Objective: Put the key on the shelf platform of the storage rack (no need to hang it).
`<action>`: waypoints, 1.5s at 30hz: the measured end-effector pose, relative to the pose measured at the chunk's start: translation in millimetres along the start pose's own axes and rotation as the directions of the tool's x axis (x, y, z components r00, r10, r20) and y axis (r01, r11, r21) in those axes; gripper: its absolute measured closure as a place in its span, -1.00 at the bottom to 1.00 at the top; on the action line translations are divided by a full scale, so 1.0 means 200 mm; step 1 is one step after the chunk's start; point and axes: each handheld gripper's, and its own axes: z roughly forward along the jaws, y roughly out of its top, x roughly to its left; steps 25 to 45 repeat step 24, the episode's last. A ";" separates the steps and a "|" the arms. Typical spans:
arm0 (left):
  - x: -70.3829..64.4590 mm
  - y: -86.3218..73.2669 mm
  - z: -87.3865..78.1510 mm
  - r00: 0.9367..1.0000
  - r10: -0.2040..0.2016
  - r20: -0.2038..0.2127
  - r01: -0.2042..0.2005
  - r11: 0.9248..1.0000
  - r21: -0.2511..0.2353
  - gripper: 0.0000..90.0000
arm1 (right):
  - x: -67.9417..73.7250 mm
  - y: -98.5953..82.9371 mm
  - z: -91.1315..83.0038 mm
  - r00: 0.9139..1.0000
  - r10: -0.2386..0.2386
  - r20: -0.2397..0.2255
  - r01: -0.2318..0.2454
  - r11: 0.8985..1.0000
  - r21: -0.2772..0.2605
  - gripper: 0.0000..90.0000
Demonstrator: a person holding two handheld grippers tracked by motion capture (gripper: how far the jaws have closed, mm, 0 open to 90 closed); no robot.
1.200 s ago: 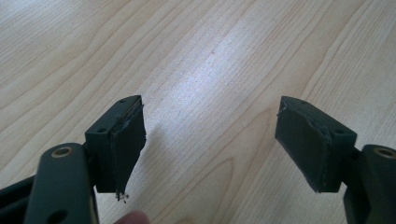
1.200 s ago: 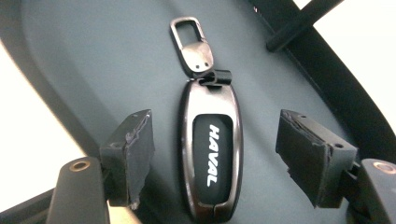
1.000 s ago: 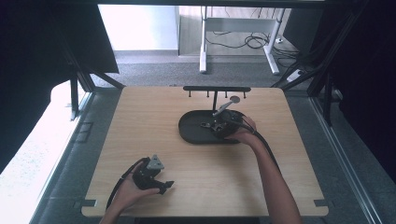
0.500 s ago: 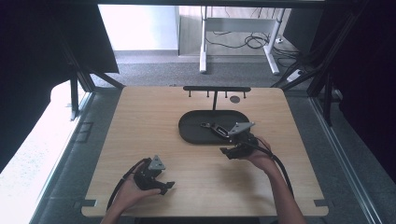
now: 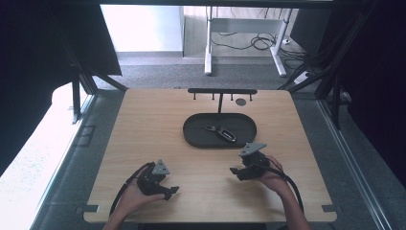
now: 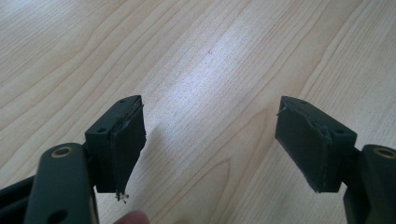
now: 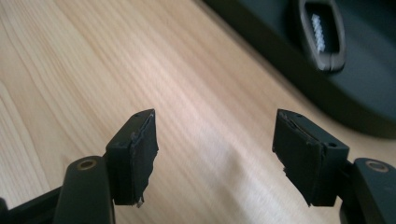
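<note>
I take the dark oval tray [image 5: 194, 136] as my landmark. Well to its near left, my left gripper [image 5: 167, 190] rests on the bare wooden table [image 5: 143, 120], jaws wide apart and holding nothing. In the tray lies the key fob [image 5: 221, 133], a slim dark piece with a small ring end, set diagonally near the middle. Just off the tray's near right edge sits my right gripper [image 5: 235, 171], jaws also spread and empty (in its own view the tray's rim and the fob [image 7: 322, 32] lie ahead and to the right). I judge the placing done. To finish well, I would keep the right gripper low and clear of the rim, so nothing nudges the tray or disturbs the fob.
</note>
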 end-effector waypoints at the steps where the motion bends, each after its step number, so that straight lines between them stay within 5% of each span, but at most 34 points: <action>1: 0.00 0.00 0.00 1.000 0.001 -0.001 -0.001 1.000 0.000 -0.45 | 0.00 -0.02 0.01 1.000 0.006 -0.002 -0.006 1.000 0.004 -0.31; 7: 0.00 0.00 0.00 1.000 0.004 0.000 -0.004 1.000 -0.002 -0.45 | 0.03 -0.13 0.04 0.999 0.033 -0.017 -0.032 0.999 0.037 -0.30; 24: 0.00 0.00 -0.01 1.000 0.003 -0.009 -0.003 1.000 -0.020 -0.45 | -0.01 -0.19 0.01 0.992 0.122 0.017 -0.121 0.991 -0.055 -0.33; 45: 0.00 0.00 -0.01 1.000 0.003 -0.009 -0.003 1.000 -0.020 -0.45 | -0.01 -0.19 0.01 0.992 0.122 0.017 -0.121 0.991 -0.055 -0.33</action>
